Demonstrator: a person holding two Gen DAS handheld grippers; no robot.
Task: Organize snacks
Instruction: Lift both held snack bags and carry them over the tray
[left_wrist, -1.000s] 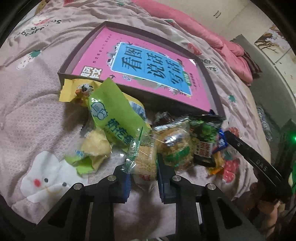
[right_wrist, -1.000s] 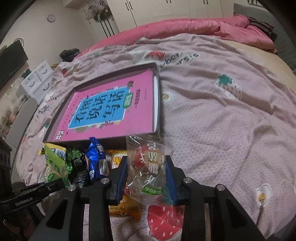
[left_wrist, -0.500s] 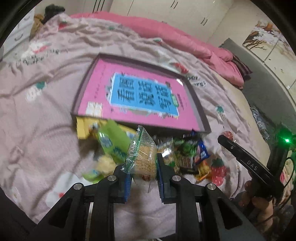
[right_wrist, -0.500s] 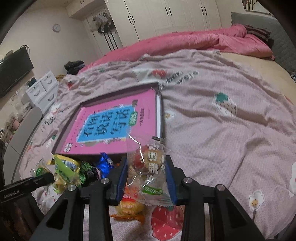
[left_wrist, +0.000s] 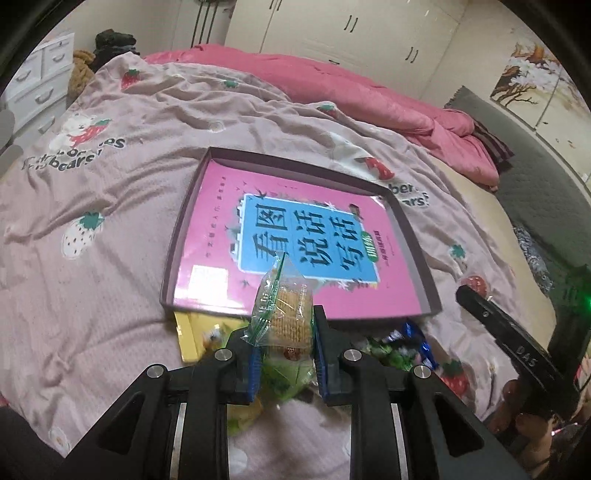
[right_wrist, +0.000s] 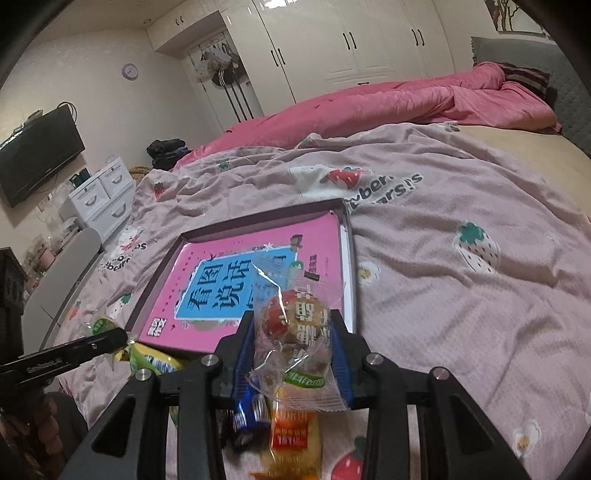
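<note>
My left gripper (left_wrist: 283, 334) is shut on a clear packet of square crackers (left_wrist: 288, 314), lifted above the snack pile (left_wrist: 391, 345) on the bed. My right gripper (right_wrist: 293, 341) is shut on a clear wrapped pastry with red printing (right_wrist: 295, 325), also held in the air. Beyond both lies a shallow brown box (left_wrist: 184, 221) holding a pink book with a blue label (left_wrist: 310, 236); the same box (right_wrist: 258, 221) shows in the right wrist view. Loose snacks, a blue packet (right_wrist: 251, 410) and an orange packet (right_wrist: 293, 432), lie under the right gripper. The other gripper (left_wrist: 517, 350) appears at the right edge.
A pink strawberry-print blanket (left_wrist: 92, 221) covers the bed, with a rumpled pink duvet (left_wrist: 369, 96) at the far side. White wardrobes (right_wrist: 351, 40), a white drawer chest (right_wrist: 103, 195) and a wall television (right_wrist: 37, 155) stand beyond. A yellow packet (left_wrist: 188, 332) lies by the box's near edge.
Both grippers have risen with their packets, so the snack pile has dropped low in view and the box and room beyond have come into sight.
</note>
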